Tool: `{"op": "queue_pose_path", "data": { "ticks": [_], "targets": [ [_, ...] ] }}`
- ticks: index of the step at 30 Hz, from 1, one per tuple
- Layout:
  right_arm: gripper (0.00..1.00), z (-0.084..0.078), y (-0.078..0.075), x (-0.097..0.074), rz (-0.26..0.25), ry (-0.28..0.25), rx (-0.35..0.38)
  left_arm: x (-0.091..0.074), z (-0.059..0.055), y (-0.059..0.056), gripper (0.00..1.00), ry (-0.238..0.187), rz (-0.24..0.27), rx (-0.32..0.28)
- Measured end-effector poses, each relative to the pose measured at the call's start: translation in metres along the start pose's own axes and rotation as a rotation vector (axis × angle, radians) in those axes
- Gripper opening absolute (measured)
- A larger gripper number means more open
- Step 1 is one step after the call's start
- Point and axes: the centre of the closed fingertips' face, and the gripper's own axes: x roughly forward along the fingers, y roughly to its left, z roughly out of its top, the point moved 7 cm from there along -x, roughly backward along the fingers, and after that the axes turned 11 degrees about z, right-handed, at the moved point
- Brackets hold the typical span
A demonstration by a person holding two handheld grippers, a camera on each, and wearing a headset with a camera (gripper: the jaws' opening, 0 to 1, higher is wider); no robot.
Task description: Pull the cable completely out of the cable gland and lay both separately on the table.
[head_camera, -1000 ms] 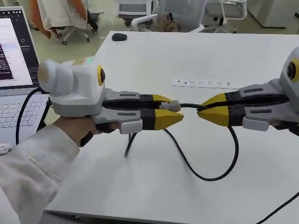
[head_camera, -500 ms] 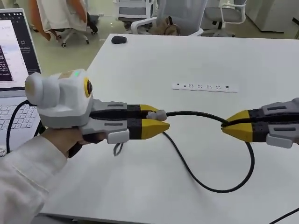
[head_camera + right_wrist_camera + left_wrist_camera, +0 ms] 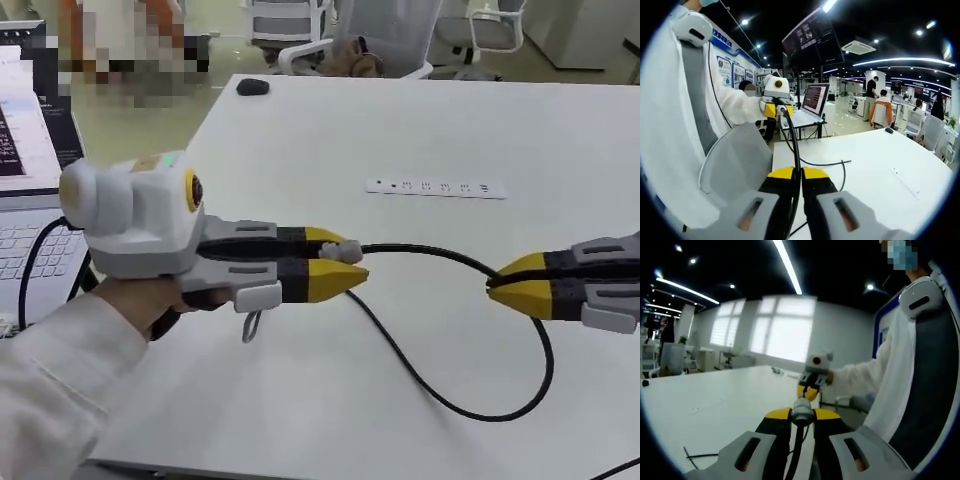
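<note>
My left gripper (image 3: 360, 263) is shut on the small grey cable gland (image 3: 341, 250), held a little above the white table (image 3: 330, 130). A black cable (image 3: 430, 250) runs out of the gland to my right gripper (image 3: 492, 284), which is shut on it. Beyond that grip the cable loops down over the table and back under the left gripper. In the left gripper view the gland (image 3: 802, 409) sits between the yellow jaws, with the right gripper (image 3: 809, 389) ahead. In the right gripper view the cable (image 3: 792, 140) leads from the shut jaws up to the left gripper (image 3: 780, 109).
A white power strip (image 3: 435, 187) lies on the table beyond the grippers and a black mouse (image 3: 252, 87) sits at the far edge. An open laptop (image 3: 20, 170) stands on the left. Office chairs (image 3: 390, 30) stand behind the table.
The right gripper has moved right, away from the left one, and the stretch of cable between gland and right gripper has grown much longer. The left gripper has kept hold of the gland.
</note>
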Motion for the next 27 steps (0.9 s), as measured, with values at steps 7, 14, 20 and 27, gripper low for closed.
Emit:
{"op": "queue_pose_path", "data": {
  "ticks": [7, 14, 20, 27],
  "targets": [
    [0.24, 0.025, -0.002, 0.024, 0.021, -0.046, -0.039, 0.007, -0.002, -0.003, 0.18, 0.014, -0.007, 0.022],
    [0.26, 0.046, -0.001, 0.054, 0.091, -0.049, -0.110, 0.014, -0.005, -0.009, 0.18, 0.022, -0.016, 0.027],
    [0.19, 0.049, 0.001, 0.066, 0.131, -0.051, -0.120, 0.015, -0.006, -0.011, 0.18, 0.018, -0.014, 0.031],
    [0.09, 0.050, 0.003, 0.069, 0.157, -0.064, -0.123, 0.015, -0.006, -0.012, 0.18, 0.016, -0.005, 0.027]
  ]
}}
